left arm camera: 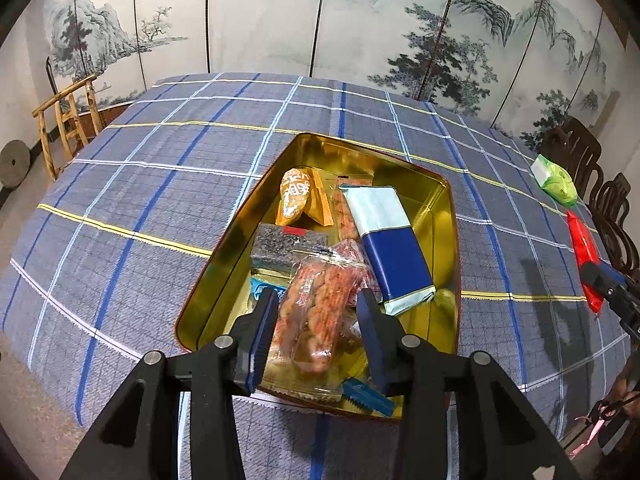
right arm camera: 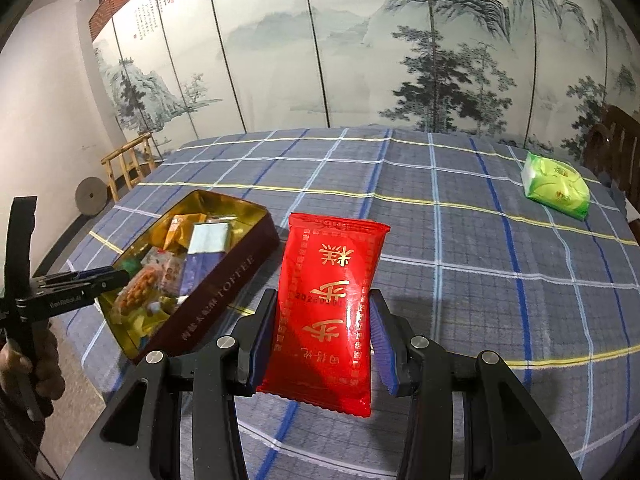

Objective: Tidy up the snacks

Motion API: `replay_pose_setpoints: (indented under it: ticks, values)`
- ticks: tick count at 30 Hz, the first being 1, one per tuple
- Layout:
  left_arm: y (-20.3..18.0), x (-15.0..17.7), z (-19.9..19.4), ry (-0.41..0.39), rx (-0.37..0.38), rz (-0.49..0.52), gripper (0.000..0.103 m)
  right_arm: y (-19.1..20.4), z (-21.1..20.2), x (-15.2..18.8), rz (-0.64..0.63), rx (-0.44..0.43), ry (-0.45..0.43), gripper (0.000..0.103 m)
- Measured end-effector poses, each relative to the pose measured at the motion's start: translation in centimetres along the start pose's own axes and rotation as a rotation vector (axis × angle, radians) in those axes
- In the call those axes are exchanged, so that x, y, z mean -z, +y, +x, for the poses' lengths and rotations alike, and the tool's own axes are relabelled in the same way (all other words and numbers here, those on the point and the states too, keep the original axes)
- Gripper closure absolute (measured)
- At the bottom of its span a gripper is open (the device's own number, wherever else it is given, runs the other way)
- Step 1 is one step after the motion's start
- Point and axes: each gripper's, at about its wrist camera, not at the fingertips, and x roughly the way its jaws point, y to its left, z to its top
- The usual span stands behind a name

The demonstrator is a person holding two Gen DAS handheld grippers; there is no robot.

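An open gold-lined tin [left arm camera: 224, 248] stands on the checked tablecloth with several snack packets in it, among them a blue-and-white pack [left arm camera: 396, 256] and an orange pouch [left arm camera: 296, 196]. A clear packet of orange nut snacks [left arm camera: 316, 312] lies at the tin's near end, between the fingers of my left gripper [left arm camera: 318, 316]; the jaws stand a little apart from its sides. My right gripper [right arm camera: 324, 320] is shut on a red packet [right arm camera: 332, 280] with gold characters, held upright above the cloth to the right of the tin [right arm camera: 224, 292].
A green packet [right arm camera: 556, 184] lies on the cloth at the far right. Dark wooden chairs [left arm camera: 580, 152] stand at the table's right edge, a light wooden chair [left arm camera: 68, 116] at the far left. A painted folding screen closes the back.
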Motion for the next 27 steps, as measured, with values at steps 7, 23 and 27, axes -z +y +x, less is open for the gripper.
replay_pose_setpoints:
  ticks: [7,23,27]
  values:
    - [0.4,0.0,-0.7,-0.023,-0.017,-0.001,0.051,1.5,0.4,-0.4,-0.022,-0.026,0.010,0.058]
    - [1.6,0.5,-1.8,-0.060,-0.091,0.005,0.036,5.1,1.5,-0.9,-0.079,-0.063,0.032,0.058]
    - [2.1,0.8,-2.0,-0.065,-0.117,-0.005,0.030,6.3,1.7,-1.3,-0.097,-0.080,0.036,0.058]
